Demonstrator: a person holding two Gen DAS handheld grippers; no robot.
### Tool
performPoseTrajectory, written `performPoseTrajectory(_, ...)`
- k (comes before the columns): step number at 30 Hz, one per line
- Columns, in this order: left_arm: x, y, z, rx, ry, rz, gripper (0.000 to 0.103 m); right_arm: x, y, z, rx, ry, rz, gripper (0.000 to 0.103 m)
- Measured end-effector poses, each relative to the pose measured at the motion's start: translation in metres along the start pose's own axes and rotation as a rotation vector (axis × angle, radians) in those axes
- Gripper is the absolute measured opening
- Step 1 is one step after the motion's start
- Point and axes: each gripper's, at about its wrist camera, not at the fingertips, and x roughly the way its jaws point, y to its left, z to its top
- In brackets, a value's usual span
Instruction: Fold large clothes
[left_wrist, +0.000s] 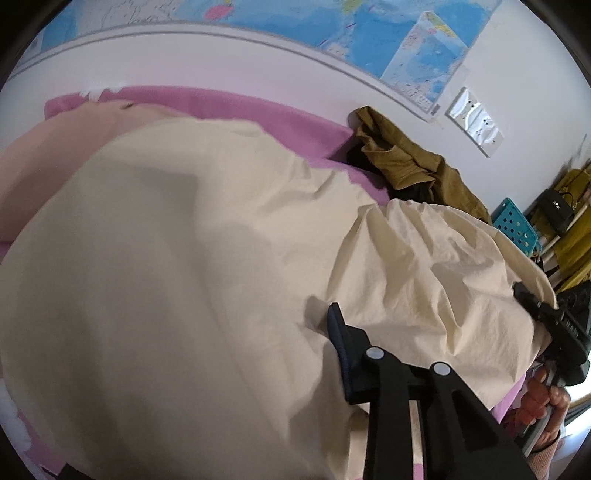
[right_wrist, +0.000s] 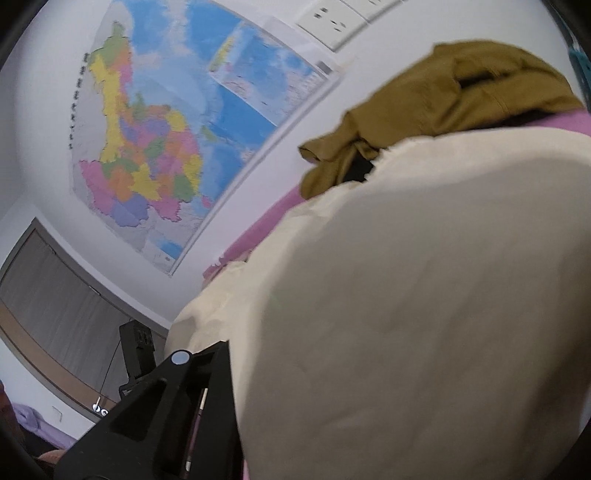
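Note:
A large cream cloth lies over the pink bed, with creases running toward its near right edge. My left gripper sits at that edge. One blue-padded finger shows, the other is hidden under a bunched fold, and the jaws are shut on the fold. At the right edge of the left wrist view, my right gripper is held by a hand, with cloth draped over it. In the right wrist view the cream cloth rises close to the lens. My right gripper is shut on its edge, showing only one finger.
A crumpled olive garment lies at the bed's far corner against the wall. A map and sockets are on the wall. A pink pillow sits far left. A blue crate and clutter stand beyond the bed's right side.

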Motion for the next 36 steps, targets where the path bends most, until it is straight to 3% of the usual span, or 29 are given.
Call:
performPoseTrajectory(11,-0.051,-0.018,0.042,0.086,-0.134,-0.023,0.028,-0.011,0.074,0.043,-0.168,-0.044,0.078,0.012)
performPoseTrajectory(19,-0.092,-0.014,0.073,0.099,-0.261,0.011,0.026,0.004,0.117,0.072,-0.250,-0.065,0.164,0.012)
performPoseTrajectory(28,-0.119,0.001,0.107,0.100,-0.354,0.106,0.026,0.039,0.148,0.095,-0.294,-0.063,0.232,0.012)
performPoseTrajectory(36,-0.139,0.035,0.137,0.067,-0.399,0.206,0.025,0.099,0.177,0.116,-0.312,-0.004,0.295,0.011)
